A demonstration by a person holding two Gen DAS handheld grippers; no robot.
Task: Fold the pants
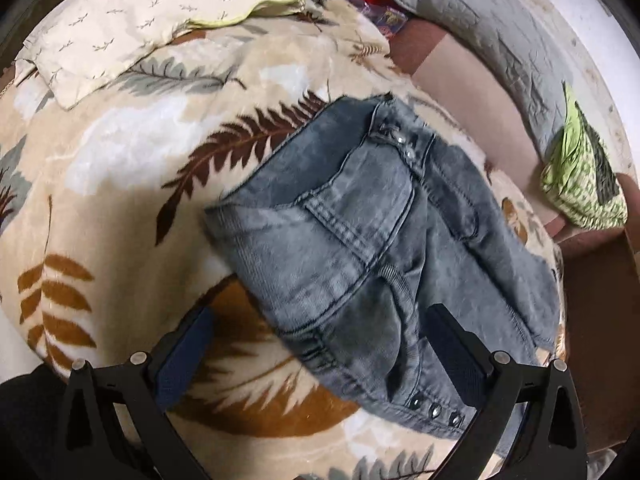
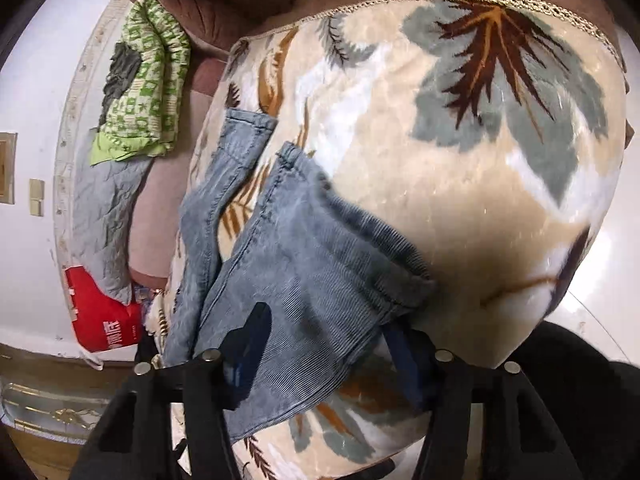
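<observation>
Grey-blue denim pants (image 1: 360,240) lie folded in a bundle on a leaf-print blanket (image 1: 120,184) covering a bed. The left gripper (image 1: 320,344) hovers with its fingers (image 1: 456,344) spread wide and released, the studded waistband between them. The right gripper (image 2: 332,344) is likewise spread, its fingers (image 2: 248,344) set either side of a ribbed fold of the pants (image 2: 312,264) without pinching it. Beyond the fingers, a green patterned cloth (image 2: 148,80) rests near the grey pillow (image 1: 492,28).
</observation>
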